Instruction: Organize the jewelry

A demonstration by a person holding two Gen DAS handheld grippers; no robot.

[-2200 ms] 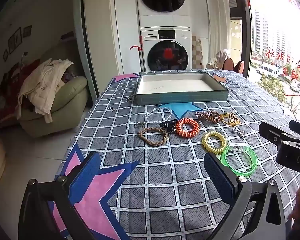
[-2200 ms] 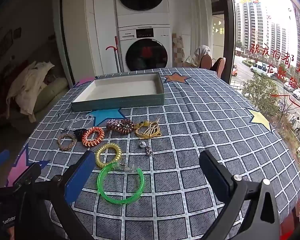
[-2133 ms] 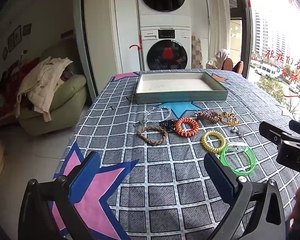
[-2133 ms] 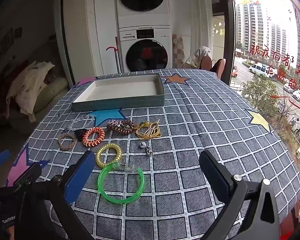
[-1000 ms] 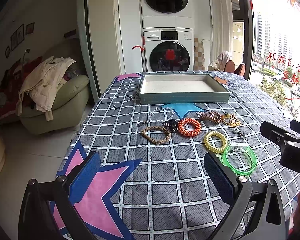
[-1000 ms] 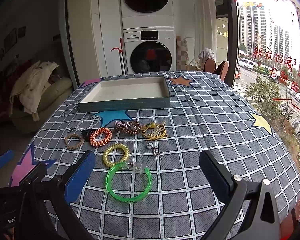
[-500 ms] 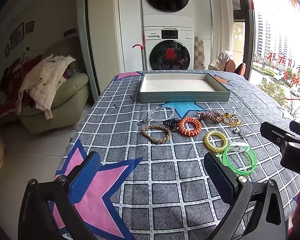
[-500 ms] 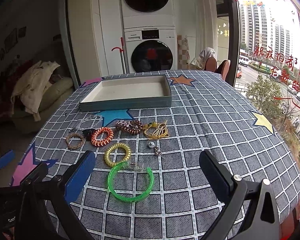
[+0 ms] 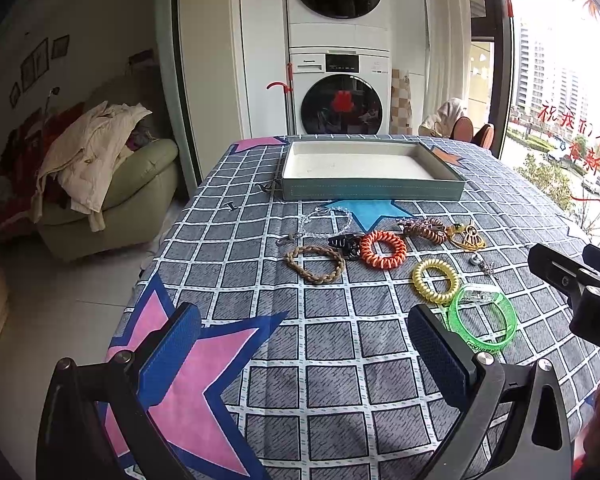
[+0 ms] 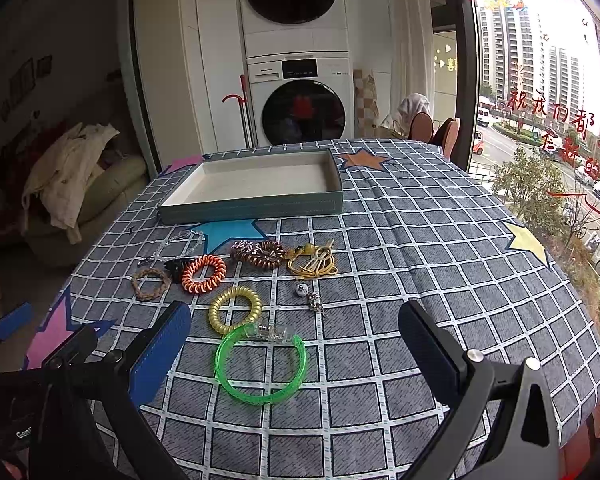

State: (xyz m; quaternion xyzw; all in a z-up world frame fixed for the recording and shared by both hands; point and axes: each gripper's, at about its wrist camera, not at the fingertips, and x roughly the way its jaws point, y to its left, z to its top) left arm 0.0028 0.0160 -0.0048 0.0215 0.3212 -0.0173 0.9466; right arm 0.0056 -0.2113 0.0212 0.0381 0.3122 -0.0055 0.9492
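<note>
Both my claws, left gripper [image 9: 300,350] and right gripper [image 10: 296,350], are wide apart, holding nothing. I should pinch the green bangle [image 10: 260,366] by its rim, then carry it to the tray [image 10: 256,204].

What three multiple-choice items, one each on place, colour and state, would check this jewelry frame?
1. Where is the green bangle?
A. in the tray
B. on the tablecloth nearest the tongs
C. on the sofa

2. What colour is the coil tie beside the black clip?
A. orange
B. blue
C. white

3. How do both tongs stand?
A. shut on jewelry
B. open, holding nothing
C. out of view

Answers:
1 B: it lies in front of the right tongs.
2 A: the orange coil touches it.
3 B: the left tongs gape too.
</note>
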